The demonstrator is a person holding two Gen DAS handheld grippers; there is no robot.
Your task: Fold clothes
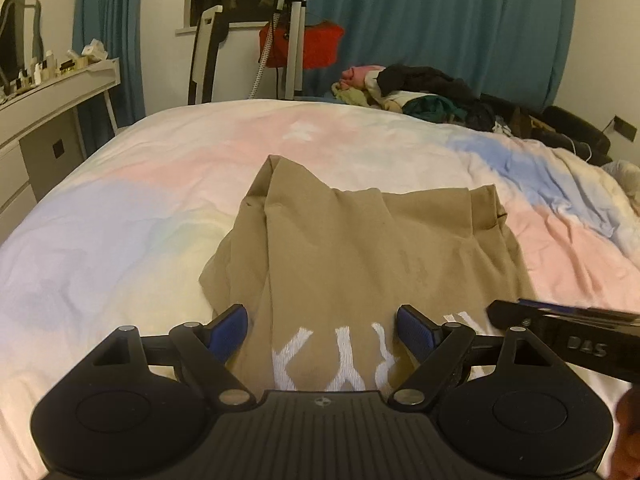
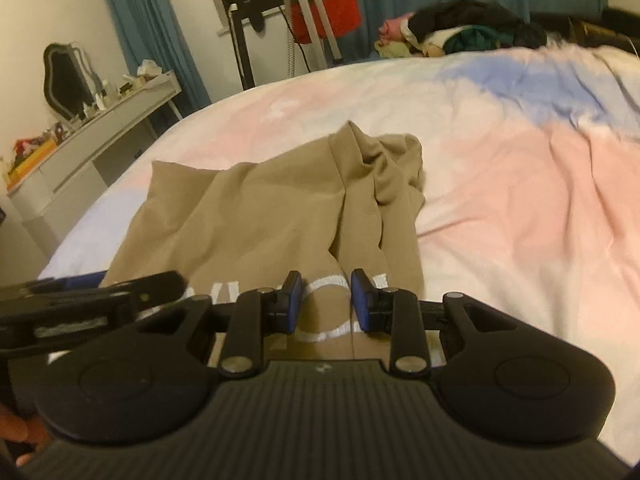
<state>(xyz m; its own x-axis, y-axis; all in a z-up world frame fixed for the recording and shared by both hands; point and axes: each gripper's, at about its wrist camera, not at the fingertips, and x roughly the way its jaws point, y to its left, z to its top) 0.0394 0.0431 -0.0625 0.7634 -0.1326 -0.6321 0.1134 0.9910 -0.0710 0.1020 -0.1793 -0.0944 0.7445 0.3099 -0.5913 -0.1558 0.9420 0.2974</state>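
Note:
A tan T-shirt [image 1: 360, 240] with white lettering lies crumpled on the pastel bedcover [image 1: 120, 220], its sleeves pointing away from me. My left gripper [image 1: 322, 328] hovers over the shirt's near lettered part, jaws spread wide, nothing between the blue pads [image 1: 232, 328]. In the right wrist view the same shirt [image 2: 260, 216] is bunched into folds on its right side. My right gripper [image 2: 328, 302] is over the white lettering near the shirt's right edge, jaws narrowly open, with cloth showing through the gap. Each gripper shows in the other's view: the right gripper [image 1: 560, 332], the left gripper [image 2: 100, 300].
A pile of mixed clothes [image 1: 420, 92] lies at the far side of the bed. A white dresser [image 1: 48, 112] with small items stands at the left. A tripod stand [image 1: 292, 40] and a red item [image 1: 316, 48] stand before teal curtains [image 1: 440, 20].

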